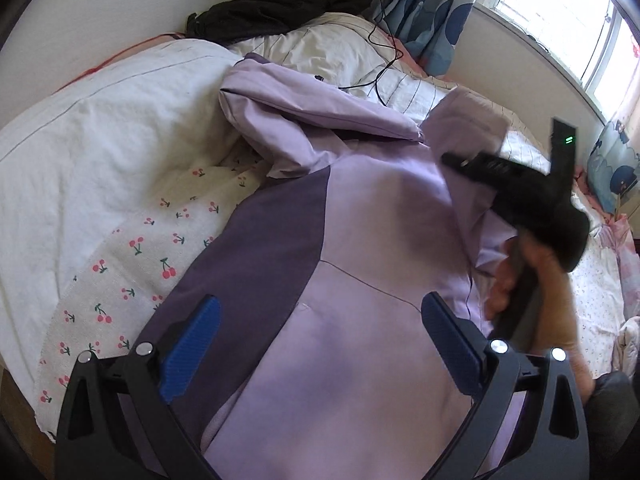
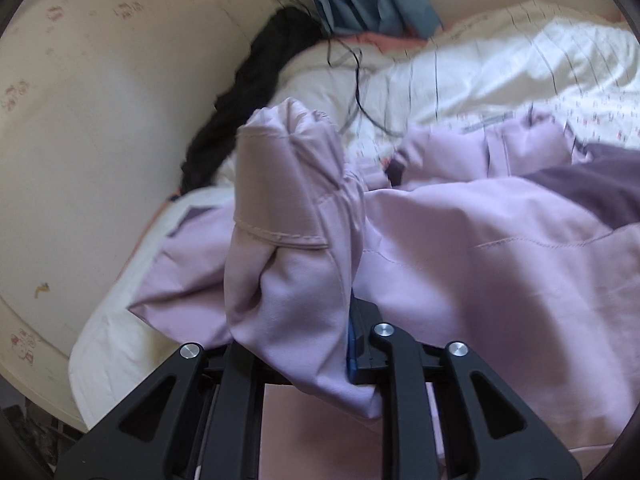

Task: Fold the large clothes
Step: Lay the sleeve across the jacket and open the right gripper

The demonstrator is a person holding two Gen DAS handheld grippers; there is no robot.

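Observation:
A large lilac jacket (image 1: 360, 264) with dark purple panels lies spread on the bed. My left gripper (image 1: 320, 344) is open and empty, hovering just above the jacket's body, its blue pads (image 1: 192, 348) wide apart. My right gripper (image 2: 316, 344) is shut on a lilac sleeve cuff (image 2: 288, 208), which stands up bunched in front of the camera; the rest of the jacket (image 2: 500, 248) lies to the right. In the left wrist view the right gripper's black body (image 1: 532, 196) and the hand holding it show at right, over the jacket's edge.
The bed has a white quilt (image 1: 100, 128) and a cherry-print sheet (image 1: 132, 264). A black garment (image 1: 280, 4) and a black cable (image 1: 380, 60) lie near the wall. Curtains (image 1: 436, 8) and a window are at the far right.

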